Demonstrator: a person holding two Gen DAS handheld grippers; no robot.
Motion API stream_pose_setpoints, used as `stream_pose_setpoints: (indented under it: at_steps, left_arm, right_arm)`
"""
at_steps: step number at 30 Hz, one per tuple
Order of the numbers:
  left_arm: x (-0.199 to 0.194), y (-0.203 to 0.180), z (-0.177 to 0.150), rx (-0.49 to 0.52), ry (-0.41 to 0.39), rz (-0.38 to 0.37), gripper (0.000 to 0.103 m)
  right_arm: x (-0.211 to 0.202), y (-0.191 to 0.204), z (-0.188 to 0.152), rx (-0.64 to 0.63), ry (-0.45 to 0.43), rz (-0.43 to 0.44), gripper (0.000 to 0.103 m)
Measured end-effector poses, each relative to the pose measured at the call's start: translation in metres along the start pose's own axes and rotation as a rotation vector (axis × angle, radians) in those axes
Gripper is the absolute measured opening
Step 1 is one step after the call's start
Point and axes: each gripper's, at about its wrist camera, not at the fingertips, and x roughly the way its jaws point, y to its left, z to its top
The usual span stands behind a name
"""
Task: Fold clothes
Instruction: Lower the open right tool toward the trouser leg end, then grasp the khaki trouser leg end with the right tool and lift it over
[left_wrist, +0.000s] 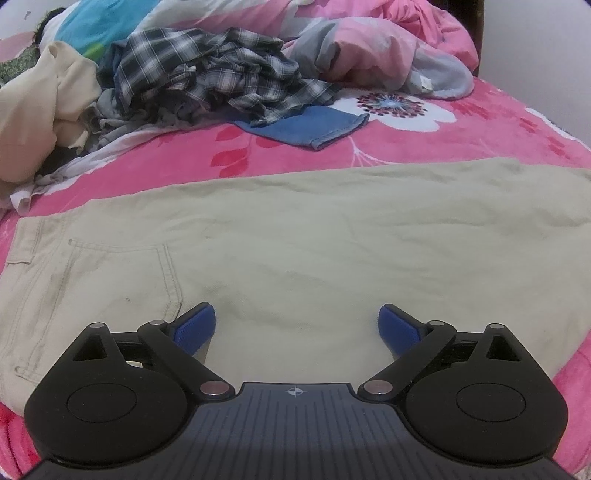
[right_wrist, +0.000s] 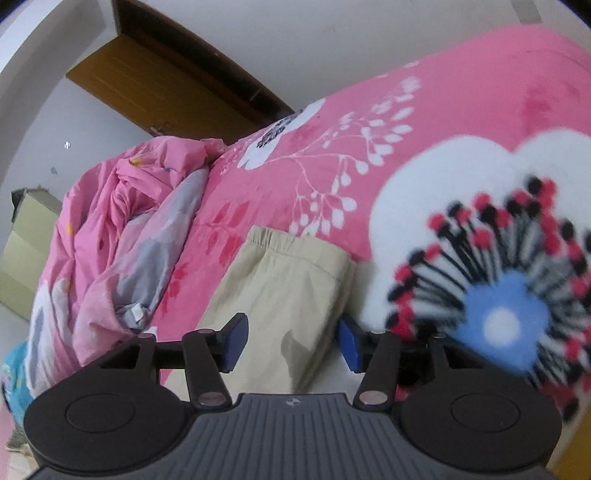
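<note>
Beige trousers (left_wrist: 295, 236) lie flat across the pink floral bedspread (left_wrist: 498, 122), back pocket at the left. My left gripper (left_wrist: 297, 326) hovers over the trousers near the pocket, jaws wide open and empty. In the right wrist view the trouser leg end (right_wrist: 291, 280), with its gathered cuff, lies on the bedspread (right_wrist: 461, 103). My right gripper (right_wrist: 293, 341) is over that leg end, open, its blue pads apart with the cloth lying below them, not pinched.
A heap of clothes sits at the back: a plaid shirt (left_wrist: 221, 74), blue denim (left_wrist: 317, 125), a cream garment (left_wrist: 40, 110). A crumpled pink quilt (right_wrist: 122, 240) lies beside the leg end. A brown door (right_wrist: 166, 85) and white wall stand beyond the bed.
</note>
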Motion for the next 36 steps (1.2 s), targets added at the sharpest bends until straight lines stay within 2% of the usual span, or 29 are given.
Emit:
stream_pose_setpoints:
  at_steps: [3,4,6,8,10,13,22,29,36]
  left_arm:
    - [0.0,0.002,-0.001,-0.005,-0.003,-0.01,0.098]
    - [0.0,0.002,-0.001,-0.006,-0.006,-0.013,0.098]
    - [0.0,0.003,-0.002,-0.006,-0.011,-0.018,0.098]
    - [0.0,0.004,-0.003,-0.004,-0.016,-0.022,0.098]
    - [-0.001,0.005,-0.004,-0.004,-0.018,-0.027,0.098]
    - [-0.002,0.008,-0.005,-0.009,-0.023,-0.038,0.098]
    - [-0.009,0.022,-0.011,-0.035,-0.048,-0.086,0.098]
    - [-0.032,0.051,-0.018,-0.095,-0.09,-0.112,0.097]
    - [-0.06,0.101,-0.029,-0.197,-0.176,-0.068,0.097]
  right_arm:
    - [0.011,0.002,0.002,-0.029,-0.035,0.015,0.054]
    - [0.014,0.002,0.002,-0.035,-0.046,0.022,0.048]
    - [0.017,0.0,0.002,-0.019,-0.061,0.031,0.029]
    - [0.018,-0.007,0.003,0.064,-0.054,0.082,0.007]
    - [0.014,-0.006,0.003,0.11,-0.063,0.136,0.005]
    - [0.001,0.008,0.001,0.111,-0.09,0.222,0.004]
    - [-0.034,0.107,-0.025,-0.057,-0.071,0.446,0.004]
    - [-0.03,0.182,-0.082,-0.094,0.068,0.642,0.004]
    - [-0.014,0.235,-0.157,-0.065,0.251,0.807,0.004]
